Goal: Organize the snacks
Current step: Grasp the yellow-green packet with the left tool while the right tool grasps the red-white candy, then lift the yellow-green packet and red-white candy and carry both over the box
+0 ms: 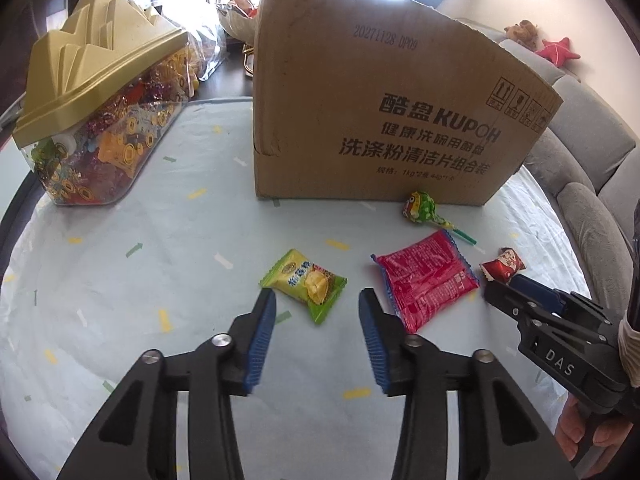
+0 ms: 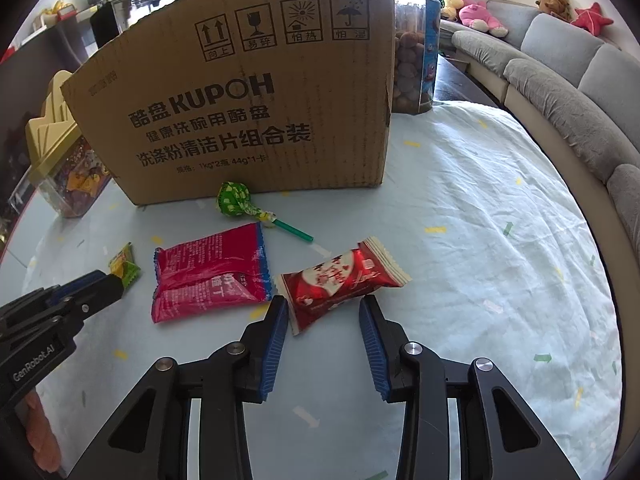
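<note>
On the pale blue cloth (image 1: 160,240) lie a green durian candy (image 1: 310,286), a pink packet (image 1: 426,280), a green lollipop (image 1: 418,208) and a red wrapped candy (image 2: 340,280). My left gripper (image 1: 317,298) stands open, its tips either side of the green candy's near end, with no pad pressing on it. My right gripper (image 2: 324,304) is open too, and the red candy's near end lies between its tips. In the right wrist view the pink packet (image 2: 212,272) lies left of the red candy, and the lollipop (image 2: 233,199) lies by the box.
A tall cardboard box (image 1: 380,120) stands behind the snacks. A clear container with a gold lid (image 1: 100,80), full of sweets, stands at the left. A jar of round snacks (image 2: 412,72) is behind the box's right corner. A grey sofa (image 2: 560,80) curves along the right.
</note>
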`<state>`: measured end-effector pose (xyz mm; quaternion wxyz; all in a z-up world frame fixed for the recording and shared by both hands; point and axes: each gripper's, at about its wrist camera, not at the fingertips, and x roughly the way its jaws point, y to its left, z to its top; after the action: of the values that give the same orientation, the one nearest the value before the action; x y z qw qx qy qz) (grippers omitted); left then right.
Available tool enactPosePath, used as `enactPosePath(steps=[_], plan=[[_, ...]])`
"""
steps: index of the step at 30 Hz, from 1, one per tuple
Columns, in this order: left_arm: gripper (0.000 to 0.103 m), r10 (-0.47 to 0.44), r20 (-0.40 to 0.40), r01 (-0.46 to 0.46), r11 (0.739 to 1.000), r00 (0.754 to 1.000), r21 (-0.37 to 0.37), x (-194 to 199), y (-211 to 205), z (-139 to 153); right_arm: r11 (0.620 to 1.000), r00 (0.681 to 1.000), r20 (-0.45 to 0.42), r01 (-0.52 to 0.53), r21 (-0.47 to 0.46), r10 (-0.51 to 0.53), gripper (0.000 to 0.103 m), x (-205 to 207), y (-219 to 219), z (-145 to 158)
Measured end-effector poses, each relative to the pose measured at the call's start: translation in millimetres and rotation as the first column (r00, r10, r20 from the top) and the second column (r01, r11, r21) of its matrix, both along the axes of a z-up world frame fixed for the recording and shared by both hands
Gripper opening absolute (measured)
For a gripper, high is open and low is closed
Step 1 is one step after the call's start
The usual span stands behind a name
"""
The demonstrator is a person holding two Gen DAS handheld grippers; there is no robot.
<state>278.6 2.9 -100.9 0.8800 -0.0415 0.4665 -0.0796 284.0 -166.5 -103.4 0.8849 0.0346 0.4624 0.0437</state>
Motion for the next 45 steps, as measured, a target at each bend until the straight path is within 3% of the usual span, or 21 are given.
enactPosePath(steps=[2,3,5,14,19,24,28,30,38,45], plan=[[0.054,0.018,-0.003,-0.018,1.0,1.0,0.002,4,-1,0,1.0,1.0,-0.004,0.001,0.016,-0.001,0.043,0,-1,0],[0.054,0.028,-0.002,-0.028,1.0,1.0,-0.001,7,-1,0,1.0,1.0,-0.005,0.001,0.021,0.0,0.053,0,-1,0],[0.054,0.047,-0.008,-0.047,0.999,0.999,-0.017,14,0,-2,0.999,1.0,-0.005,0.009,0.033,-0.009,0.063,1,-3,0],[0.051,0.065,-0.031,-0.066,0.997,0.997,-0.037,35,-2,-9,0.992,0.998,0.01,0.063,0.112,-0.065,0.063,13,-16,0],[0.039,0.074,-0.038,-0.076,0.996,0.997,-0.046,40,0,-12,0.993,0.999,0.016,0.043,0.112,-0.045,0.063,22,-10,-2],[0.025,0.075,-0.033,-0.076,0.996,0.997,-0.036,39,3,-13,0.995,0.998,0.016,0.054,0.082,-0.056,0.049,27,-8,-3],[0.023,0.057,-0.028,-0.058,0.998,0.998,-0.033,38,3,-15,0.996,0.997,0.022,0.073,0.048,-0.074,0.04,28,-9,-3],[0.022,0.05,-0.03,-0.051,0.998,0.998,-0.042,39,4,-15,0.997,0.997,0.021,0.07,0.028,-0.07,0.025,29,-9,-4],[0.021,0.042,-0.016,-0.043,0.997,0.999,-0.058,21,4,-5,0.998,0.998,0.025,0.063,0.002,-0.063,0.024,20,-5,1],[0.021,0.019,0.048,-0.016,0.998,0.999,-0.053,-3,3,20,0.999,0.997,0.057,0.041,0.019,-0.042,0.024,2,-4,21]])
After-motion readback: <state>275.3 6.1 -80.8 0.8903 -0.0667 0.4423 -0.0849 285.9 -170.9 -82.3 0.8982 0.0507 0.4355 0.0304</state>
